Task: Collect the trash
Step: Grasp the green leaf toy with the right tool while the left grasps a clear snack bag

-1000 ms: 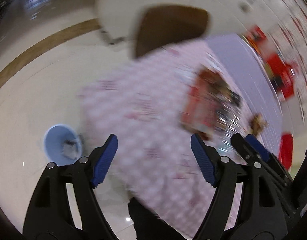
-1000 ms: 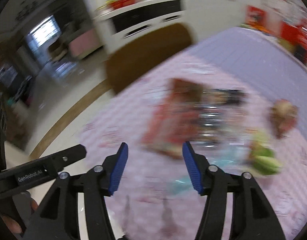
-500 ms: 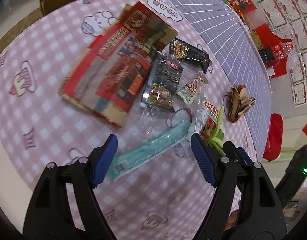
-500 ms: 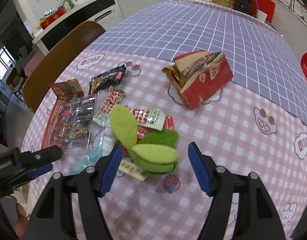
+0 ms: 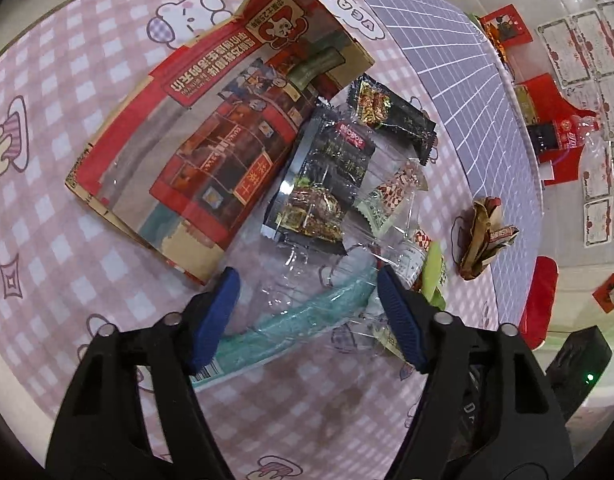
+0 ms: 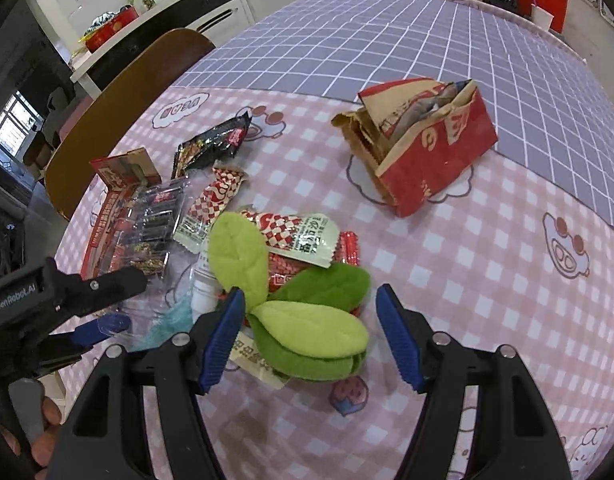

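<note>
Pink checked tablecloth (image 5: pixel 47 184) carries the trash heap, and I judge I'm at the first pick: my left gripper (image 5: pixel 307 312) gapes wide over the clear teal-edged bag (image 5: pixel 299 312), my right gripper (image 6: pixel 307 336) wide around the green plush leaves (image 6: pixel 307 332), so next I lower and close.

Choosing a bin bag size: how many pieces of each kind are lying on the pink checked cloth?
Flat red carton: 1
Torn red paper bag: 1
Black snack wrappers: 2
Red-and-white checked sachets: 2
Clear plastic bag: 1
Green plush leaves: 1
Total: 8 told apart; more lies partly hidden under the leaves.
</note>
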Demonstrator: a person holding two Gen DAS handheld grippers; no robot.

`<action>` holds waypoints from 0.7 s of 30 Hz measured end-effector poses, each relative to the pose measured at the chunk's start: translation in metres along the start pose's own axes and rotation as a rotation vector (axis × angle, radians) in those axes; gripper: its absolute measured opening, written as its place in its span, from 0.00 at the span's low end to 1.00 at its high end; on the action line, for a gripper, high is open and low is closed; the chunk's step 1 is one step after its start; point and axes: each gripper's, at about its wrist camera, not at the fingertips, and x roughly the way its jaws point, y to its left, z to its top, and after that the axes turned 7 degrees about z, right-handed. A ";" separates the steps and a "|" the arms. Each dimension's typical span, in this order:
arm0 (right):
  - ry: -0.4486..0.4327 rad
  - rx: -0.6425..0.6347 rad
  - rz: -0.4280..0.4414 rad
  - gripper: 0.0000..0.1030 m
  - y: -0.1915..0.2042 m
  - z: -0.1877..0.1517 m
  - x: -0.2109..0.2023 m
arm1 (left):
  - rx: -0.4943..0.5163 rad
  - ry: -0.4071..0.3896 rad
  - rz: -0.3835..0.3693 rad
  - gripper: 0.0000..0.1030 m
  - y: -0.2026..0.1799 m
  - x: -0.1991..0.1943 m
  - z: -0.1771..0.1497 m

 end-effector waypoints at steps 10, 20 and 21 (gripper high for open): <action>0.014 -0.003 0.044 0.15 -0.001 -0.001 0.000 | 0.071 -0.031 -0.081 0.30 -0.007 -0.017 -0.006; -0.103 -0.076 0.076 0.04 0.033 0.011 -0.068 | 0.153 -0.077 -0.255 0.15 -0.013 -0.076 -0.013; -0.120 -0.090 0.072 0.04 0.039 0.012 -0.075 | 0.159 -0.083 -0.277 0.13 -0.011 -0.084 -0.014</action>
